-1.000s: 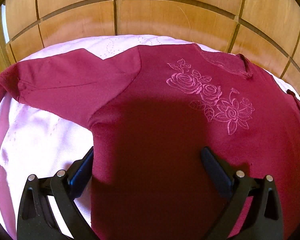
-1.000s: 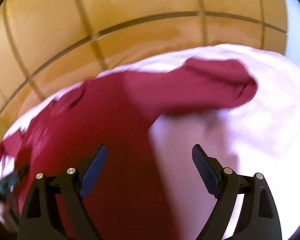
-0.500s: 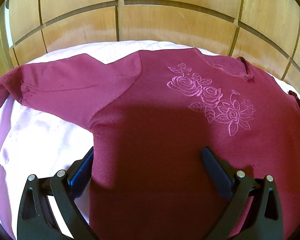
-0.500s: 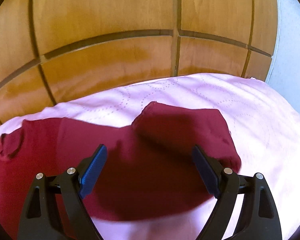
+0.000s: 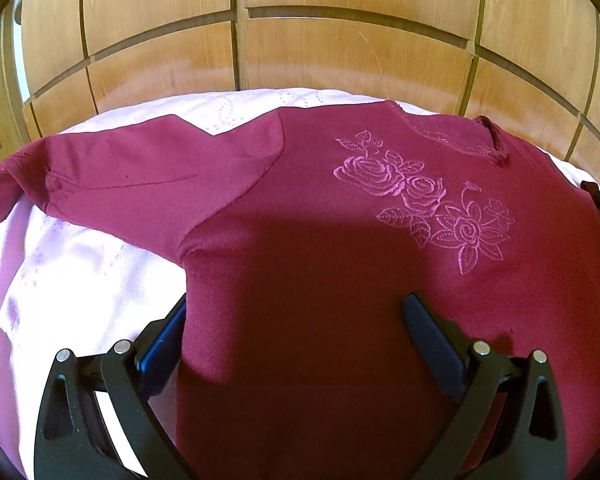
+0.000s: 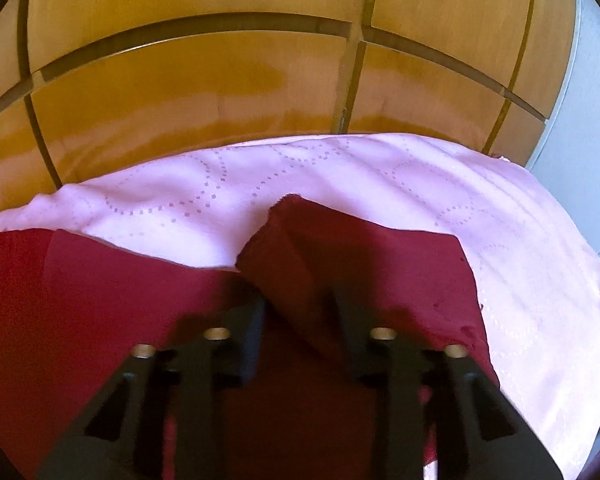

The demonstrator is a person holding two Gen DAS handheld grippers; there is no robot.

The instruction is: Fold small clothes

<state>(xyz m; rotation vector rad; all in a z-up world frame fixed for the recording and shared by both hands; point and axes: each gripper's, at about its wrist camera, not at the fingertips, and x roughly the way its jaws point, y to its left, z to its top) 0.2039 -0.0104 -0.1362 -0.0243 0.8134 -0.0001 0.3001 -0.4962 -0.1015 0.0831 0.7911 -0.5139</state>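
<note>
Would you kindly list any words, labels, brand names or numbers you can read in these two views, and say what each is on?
None: no readable text in either view.
The maroon top carries only embroidered roses, no lettering.
The pink bedspread shows only dotted stitching.
The wooden panels are unmarked.

1 maroon top (image 5: 300, 240), 1 pink bedspread (image 6: 340, 184), 3 embroidered roses (image 5: 420, 196), 2 grippers.
</note>
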